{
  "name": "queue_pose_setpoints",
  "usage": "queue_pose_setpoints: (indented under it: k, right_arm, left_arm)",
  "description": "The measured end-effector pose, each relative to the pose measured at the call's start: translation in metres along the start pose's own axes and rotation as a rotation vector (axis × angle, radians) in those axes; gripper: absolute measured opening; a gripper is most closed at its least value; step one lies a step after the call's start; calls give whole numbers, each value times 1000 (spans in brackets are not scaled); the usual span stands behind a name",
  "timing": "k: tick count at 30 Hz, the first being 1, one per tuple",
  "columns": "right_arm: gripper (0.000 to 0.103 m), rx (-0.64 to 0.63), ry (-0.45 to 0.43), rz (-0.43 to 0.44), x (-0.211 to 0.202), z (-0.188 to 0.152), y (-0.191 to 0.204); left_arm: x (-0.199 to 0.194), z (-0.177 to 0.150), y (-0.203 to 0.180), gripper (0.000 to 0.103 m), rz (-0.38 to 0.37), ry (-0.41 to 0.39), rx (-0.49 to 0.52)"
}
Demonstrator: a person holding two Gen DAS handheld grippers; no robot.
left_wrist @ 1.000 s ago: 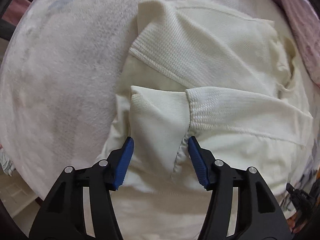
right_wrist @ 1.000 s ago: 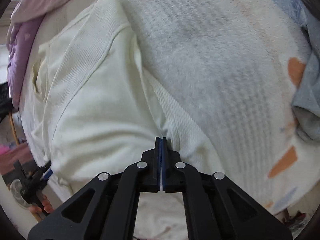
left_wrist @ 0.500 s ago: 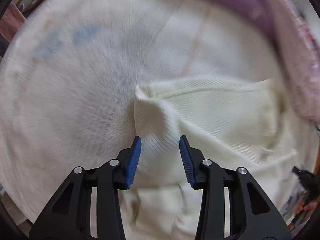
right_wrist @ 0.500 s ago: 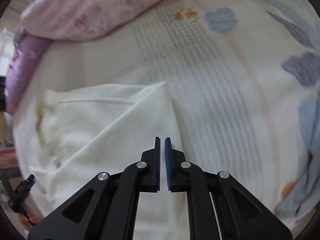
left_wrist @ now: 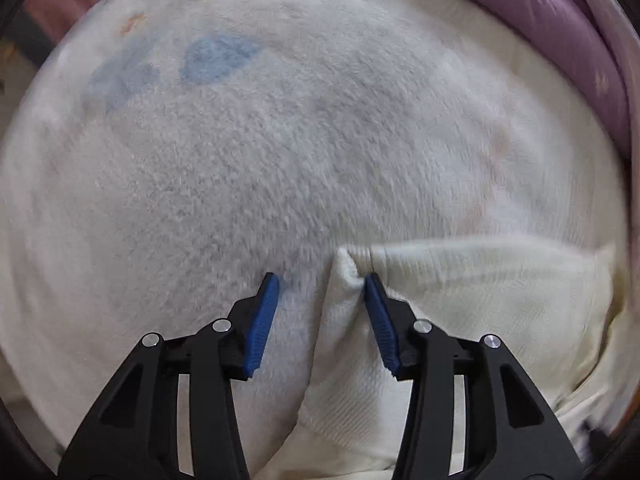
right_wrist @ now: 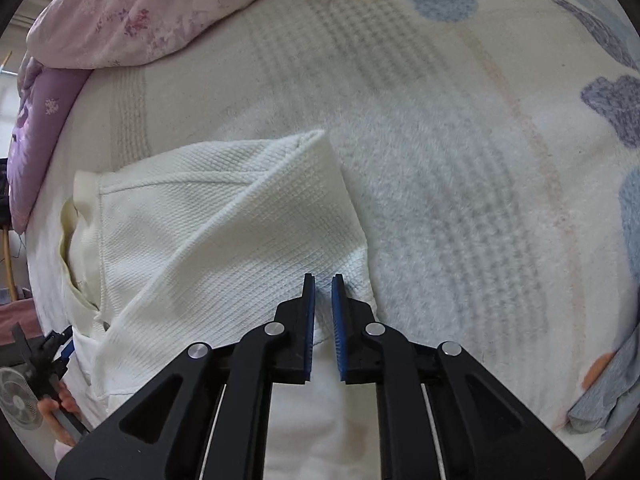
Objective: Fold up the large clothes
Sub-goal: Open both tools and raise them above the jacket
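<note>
A cream waffle-knit garment (right_wrist: 224, 232) lies folded on the fleece blanket (right_wrist: 460, 184). My right gripper (right_wrist: 323, 278) hangs over its right edge. Its jaws are opening to a narrow slit, and the cloth lies under them without being pressed. In the left wrist view the garment (left_wrist: 460, 292) fills the lower right. My left gripper (left_wrist: 321, 278) straddles its puckered left corner, pointing down. These jaws are opening too: the right pad brushes the corner and the left pad stands over bare blanket (left_wrist: 280, 140).
A pink floral quilt (right_wrist: 140, 8) and a purple pillow (right_wrist: 40, 120) line the far side of the bed; the pillow (left_wrist: 560, 32) also shows top right in the left wrist view. A grey-blue cloth (right_wrist: 608, 392) lies at the right edge. A small fan (right_wrist: 16, 400) stands beyond the bed.
Both grippers have moved across the garment to its far edge. The right jaws, shut a second ago, now show a slit. The left jaws narrowed on the corner, then widened again.
</note>
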State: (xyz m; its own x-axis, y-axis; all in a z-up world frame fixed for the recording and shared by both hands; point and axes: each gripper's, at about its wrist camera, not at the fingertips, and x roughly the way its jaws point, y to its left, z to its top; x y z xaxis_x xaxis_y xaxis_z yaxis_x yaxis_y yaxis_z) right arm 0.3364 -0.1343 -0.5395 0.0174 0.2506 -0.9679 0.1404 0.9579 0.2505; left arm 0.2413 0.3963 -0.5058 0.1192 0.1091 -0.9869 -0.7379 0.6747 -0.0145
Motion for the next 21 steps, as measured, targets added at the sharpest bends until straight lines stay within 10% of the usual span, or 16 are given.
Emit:
queue_pose_setpoints:
  k: [5, 7, 9, 11, 21]
  right_arm:
    - [12, 58, 14, 71, -25, -15, -15]
    - [17, 50, 2, 105, -41, -23, -13]
    - [55, 34, -25, 124, -62, -32, -8]
    - [71, 15, -71, 108, -80, -37, -4]
    - [75, 23, -102, 81, -176, -80, -2]
  left_arm:
    - [-26, -11, -3, 51, 18, -6, 109]
    - [-42, -24, -3, 70, 2, -2, 159]
    - [-61, -39, -4, 73, 25, -13, 219]
    - [-74, -52, -7, 74, 24, -5, 257]
    - [-169, -105, 11, 75, -79, 67, 267]
